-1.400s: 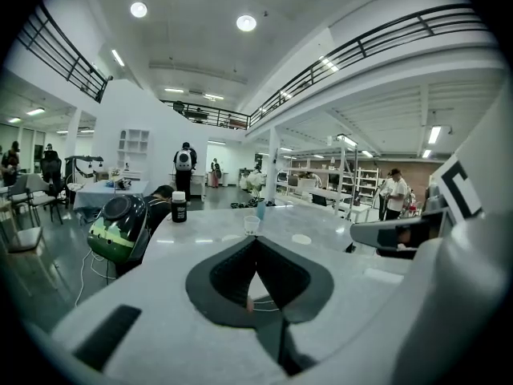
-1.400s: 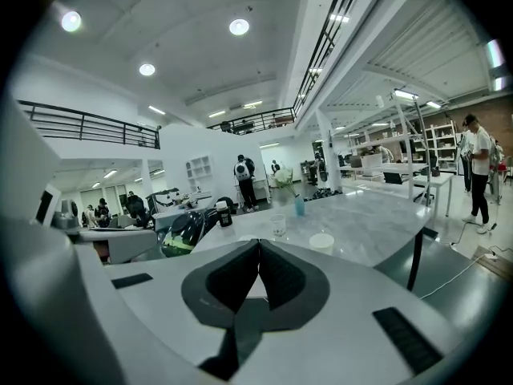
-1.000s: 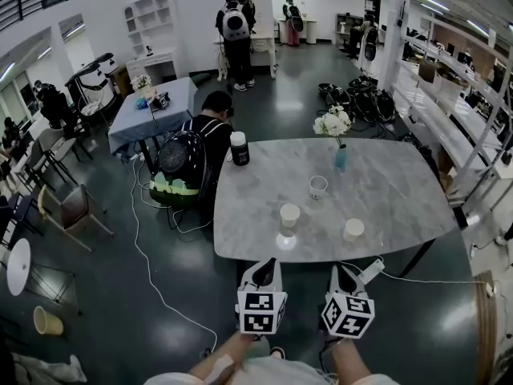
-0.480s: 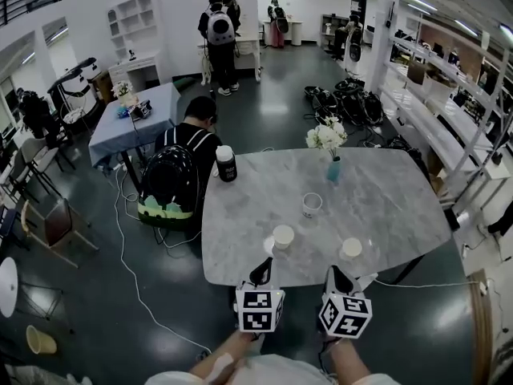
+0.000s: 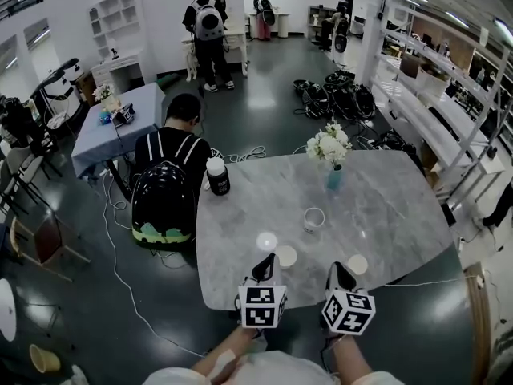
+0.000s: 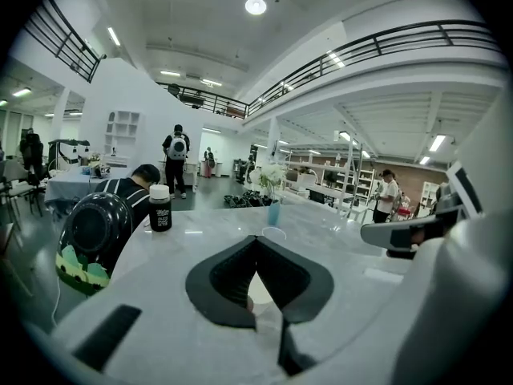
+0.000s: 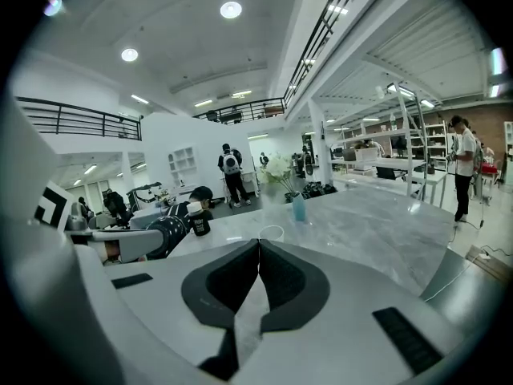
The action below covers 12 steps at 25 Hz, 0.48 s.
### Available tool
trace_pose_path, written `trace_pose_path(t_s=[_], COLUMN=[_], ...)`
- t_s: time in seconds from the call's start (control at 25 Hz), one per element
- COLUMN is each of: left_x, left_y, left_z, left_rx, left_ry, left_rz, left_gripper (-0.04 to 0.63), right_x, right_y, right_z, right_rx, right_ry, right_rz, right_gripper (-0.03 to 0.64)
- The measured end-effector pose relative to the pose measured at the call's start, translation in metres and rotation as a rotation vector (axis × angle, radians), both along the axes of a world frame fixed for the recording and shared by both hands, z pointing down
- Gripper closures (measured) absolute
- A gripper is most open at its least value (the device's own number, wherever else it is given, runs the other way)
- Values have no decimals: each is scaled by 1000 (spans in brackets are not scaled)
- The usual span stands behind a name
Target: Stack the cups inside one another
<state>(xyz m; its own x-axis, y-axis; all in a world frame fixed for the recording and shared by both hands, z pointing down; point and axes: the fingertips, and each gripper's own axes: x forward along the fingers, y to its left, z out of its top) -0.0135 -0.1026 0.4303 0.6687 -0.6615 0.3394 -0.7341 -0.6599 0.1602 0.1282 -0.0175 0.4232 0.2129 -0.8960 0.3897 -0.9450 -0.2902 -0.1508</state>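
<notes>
Three cups stand on the grey marble table (image 5: 385, 215). A pale paper cup (image 5: 285, 256) is just right of my left gripper (image 5: 268, 261), whose jaws are shut and hold nothing. A second paper cup (image 5: 357, 265) stands just right of my right gripper (image 5: 334, 268), also shut and empty. Farther back is a white cup (image 5: 313, 218), whose rim (image 6: 272, 233) shows past the left jaws' tips and again in the right gripper view (image 7: 271, 233). Both grippers hover side by side over the table's near edge.
A dark bottle with a white cap (image 5: 217, 175) stands at the table's far left, and a blue vase of white flowers (image 5: 333, 175) at the back middle. A person with a black backpack (image 5: 164, 195) sits at the left edge. Cables lie on the floor.
Both grippers have moved forward from in front of the table to over its near edge, so the cups now lie close to them. Both have stayed shut.
</notes>
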Motion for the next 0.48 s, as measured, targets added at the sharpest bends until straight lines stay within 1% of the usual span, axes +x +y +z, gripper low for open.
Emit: trace_pose_path(t_s=[0.28,0.48], left_x=[2,12], left_y=[-49,-84], left_z=[5,7], left_rx=[-18,-20], left_ry=[-9,-4], left_rz=[23,41], left_gripper=[600,600], right_x=[2,12], right_y=[-47,-73], right_z=[5,5], right_rx=[-17,-22], right_ry=[-12,-9], right_rz=[26,55], right_gripper=[609,609])
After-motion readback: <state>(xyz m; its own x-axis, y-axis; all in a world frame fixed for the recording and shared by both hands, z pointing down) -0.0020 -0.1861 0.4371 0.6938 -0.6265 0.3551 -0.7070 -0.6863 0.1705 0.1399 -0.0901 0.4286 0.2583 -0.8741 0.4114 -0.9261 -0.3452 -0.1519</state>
